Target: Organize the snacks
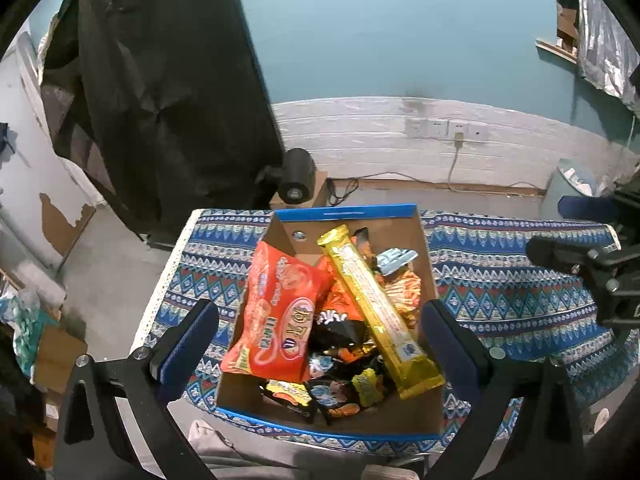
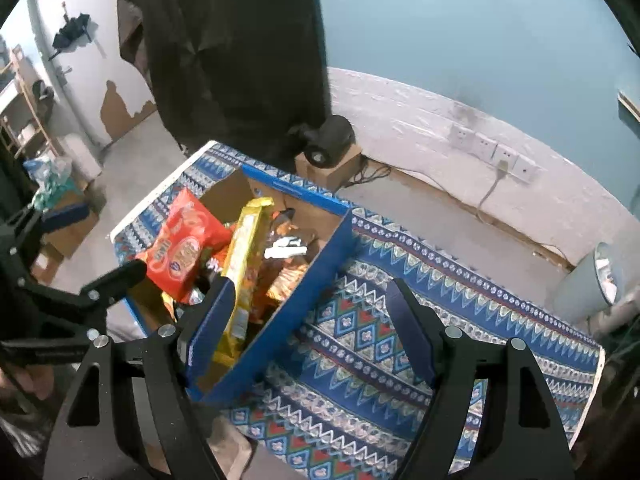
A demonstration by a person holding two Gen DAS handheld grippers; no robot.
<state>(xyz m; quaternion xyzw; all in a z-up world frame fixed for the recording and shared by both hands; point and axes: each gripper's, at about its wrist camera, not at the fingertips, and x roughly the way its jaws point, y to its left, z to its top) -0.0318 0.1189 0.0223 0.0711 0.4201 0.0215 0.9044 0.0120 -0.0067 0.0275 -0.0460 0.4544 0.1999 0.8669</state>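
Cardboard box (image 1: 426, 240) holds orange packet (image 1: 276, 308), gold bar (image 1: 376, 308), dark wrappers (image 1: 340, 396)

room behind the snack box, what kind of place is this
Probably a spare room at home, used for storage or recording. A table under a patterned cloth stands by a teal wall with wall sockets, a peeling door, and a cardboard box of snacks.

Teal wall (image 1: 392, 28) above white, seemingly scuffed boards (image 1: 400, 140), grey floor (image 1: 116, 248).
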